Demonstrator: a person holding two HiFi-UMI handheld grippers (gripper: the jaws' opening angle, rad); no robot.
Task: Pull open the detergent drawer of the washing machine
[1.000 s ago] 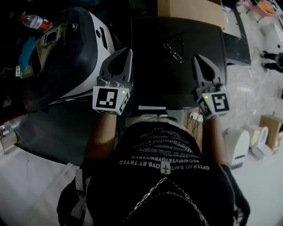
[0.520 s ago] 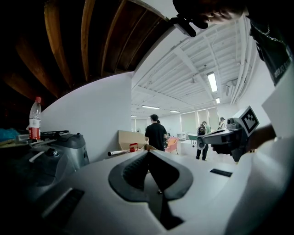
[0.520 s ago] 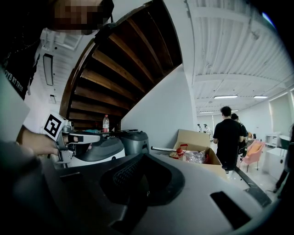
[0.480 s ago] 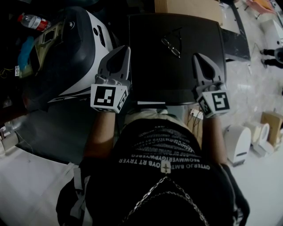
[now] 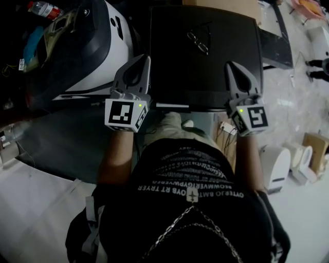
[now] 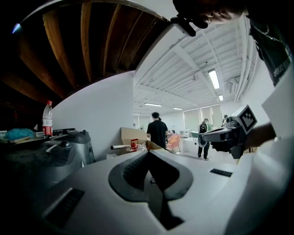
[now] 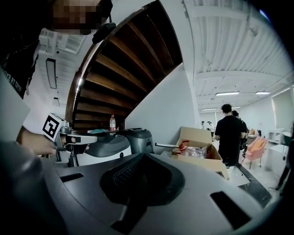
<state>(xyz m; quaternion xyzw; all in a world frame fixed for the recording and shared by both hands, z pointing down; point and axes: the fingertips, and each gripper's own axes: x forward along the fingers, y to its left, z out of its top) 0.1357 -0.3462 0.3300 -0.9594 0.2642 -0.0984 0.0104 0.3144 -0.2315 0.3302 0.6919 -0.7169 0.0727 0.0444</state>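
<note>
Black machine top (image 5: 175, 77) — left gripper (image 5: 147, 57), right gripper (image 5: 229, 64) closed.

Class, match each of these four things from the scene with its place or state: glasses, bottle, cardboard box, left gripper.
Things:
1. glasses
2. bottle
3. cardboard box
4. left gripper

Place or state:
a. shut, holding nothing
b. lying on top of the dark machine
c. open, with things inside
d. far left, red label

Pairs: 1-b, 2-d, 3-c, 4-a
</note>
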